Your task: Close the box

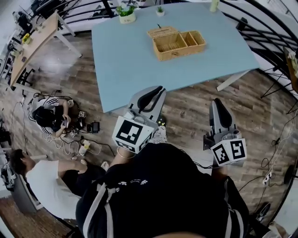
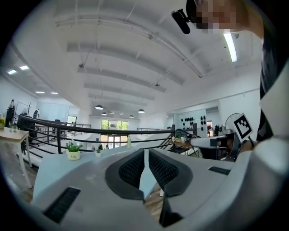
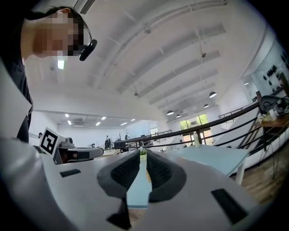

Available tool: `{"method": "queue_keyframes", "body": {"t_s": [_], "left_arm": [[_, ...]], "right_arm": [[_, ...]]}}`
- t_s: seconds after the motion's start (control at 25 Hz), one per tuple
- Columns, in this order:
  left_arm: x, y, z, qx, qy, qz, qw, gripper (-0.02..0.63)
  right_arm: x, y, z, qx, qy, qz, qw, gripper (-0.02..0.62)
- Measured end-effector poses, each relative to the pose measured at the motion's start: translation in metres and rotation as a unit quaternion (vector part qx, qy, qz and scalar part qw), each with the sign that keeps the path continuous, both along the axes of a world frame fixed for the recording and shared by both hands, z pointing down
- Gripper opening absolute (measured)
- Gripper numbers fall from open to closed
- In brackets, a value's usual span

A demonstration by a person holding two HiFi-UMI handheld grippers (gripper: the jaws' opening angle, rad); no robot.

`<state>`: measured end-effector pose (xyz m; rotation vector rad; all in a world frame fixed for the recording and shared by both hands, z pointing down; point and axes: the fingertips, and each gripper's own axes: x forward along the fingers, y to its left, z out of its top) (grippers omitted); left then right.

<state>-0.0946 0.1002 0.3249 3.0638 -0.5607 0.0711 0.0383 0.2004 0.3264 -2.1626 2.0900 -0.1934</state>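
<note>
An open wicker box (image 1: 179,44) sits on the far half of the light blue table (image 1: 125,60), with its lid (image 1: 162,31) folded back at the far left side. Both grippers hang over the wooden floor short of the table's near edge, well away from the box. My left gripper (image 1: 157,91) points toward the table, its jaws together with nothing between them (image 2: 144,152). My right gripper (image 1: 218,102) is held alongside, its jaws likewise together and empty (image 3: 142,154). Neither gripper view shows the box clearly.
Two small potted plants (image 1: 126,13) (image 1: 160,10) and a bottle (image 1: 214,4) stand at the table's far edge. A person (image 1: 51,114) sits on the floor at the left among cables; another person (image 1: 37,179) sits nearer. A wooden desk (image 1: 32,42) stands at the far left.
</note>
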Motion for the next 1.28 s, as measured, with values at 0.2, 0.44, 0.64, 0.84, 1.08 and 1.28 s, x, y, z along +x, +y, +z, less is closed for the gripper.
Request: {"method": "queue_keyframes", "body": {"t_s": [0.2, 0.44, 0.64, 0.84, 1.08, 1.28], "left_arm": [[0.022, -0.049, -0.002, -0.003, -0.003, -0.002, 1.0, 0.02], [0.038, -0.104, 0.0, -0.008, 0.003, -0.008, 0.9999, 0.02], [0.044, -0.145, 0.0, -0.011, -0.002, -0.019, 0.9997, 0.02], [0.031, -0.172, 0.006, -0.025, 0.0, -0.048, 0.9985, 0.02], [0.012, -0.191, 0.011, -0.035, 0.001, -0.085, 0.9958, 0.02], [0.007, -0.198, 0.016, -0.047, -0.002, -0.124, 0.9912, 0.02]], "right_arm": [[0.023, -0.05, -0.007, -0.002, -0.002, -0.003, 1.0, 0.051], [0.039, -0.104, -0.008, -0.003, 0.002, -0.013, 1.0, 0.057], [0.049, -0.152, -0.012, -0.01, -0.005, -0.029, 1.0, 0.06], [0.043, -0.182, -0.015, -0.013, -0.005, -0.055, 0.998, 0.066], [0.036, -0.208, -0.01, -0.015, -0.033, -0.093, 0.995, 0.072], [0.044, -0.228, -0.012, -0.011, -0.042, -0.139, 0.989, 0.078]]}}
